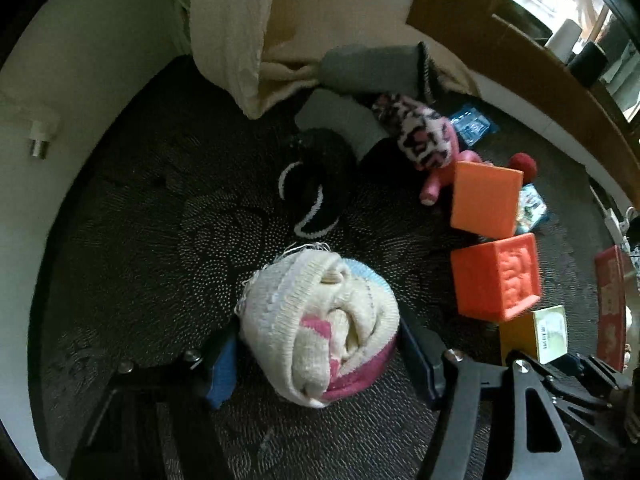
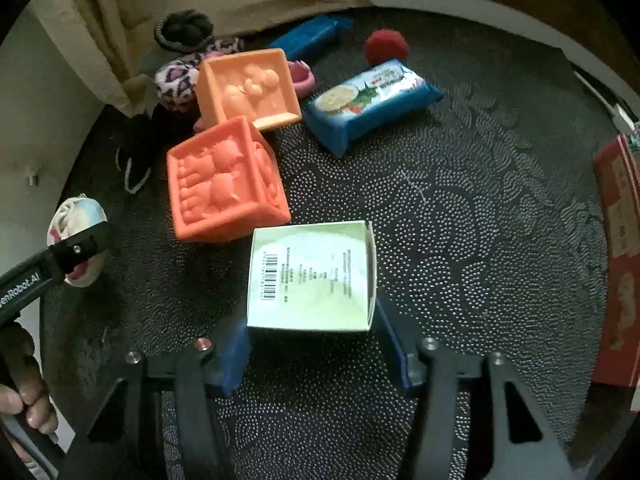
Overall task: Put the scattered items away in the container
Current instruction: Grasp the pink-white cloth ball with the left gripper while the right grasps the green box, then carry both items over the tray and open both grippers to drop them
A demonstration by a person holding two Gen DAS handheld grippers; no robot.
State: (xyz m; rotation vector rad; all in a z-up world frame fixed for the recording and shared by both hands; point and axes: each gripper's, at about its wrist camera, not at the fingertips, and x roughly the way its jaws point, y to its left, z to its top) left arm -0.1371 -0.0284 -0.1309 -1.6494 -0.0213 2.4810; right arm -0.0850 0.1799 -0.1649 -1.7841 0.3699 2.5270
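Left gripper [image 1: 320,356] is closing its blue pads on a rolled cream-and-pink sock ball [image 1: 320,328], both pads touching its flanks; the bundle is sitting on the dotted dark mat [image 1: 160,240], apparently so it can be lifted whole. Right gripper [image 2: 312,344] is bracketing a pale green carton [image 2: 310,276], barcode face up, fingers at or just beside its side walls; firm contact cannot be confirmed. At ten o'clock of the carton, two orange embossed cubes [image 2: 224,180] are crowding it, one nearly touching. A blue snack packet [image 2: 372,104] and red pompom [image 2: 386,46] are lying at twelve o'clock. The red container [image 2: 618,264] is waiting at three o'clock, its approach appearing unobstructed.
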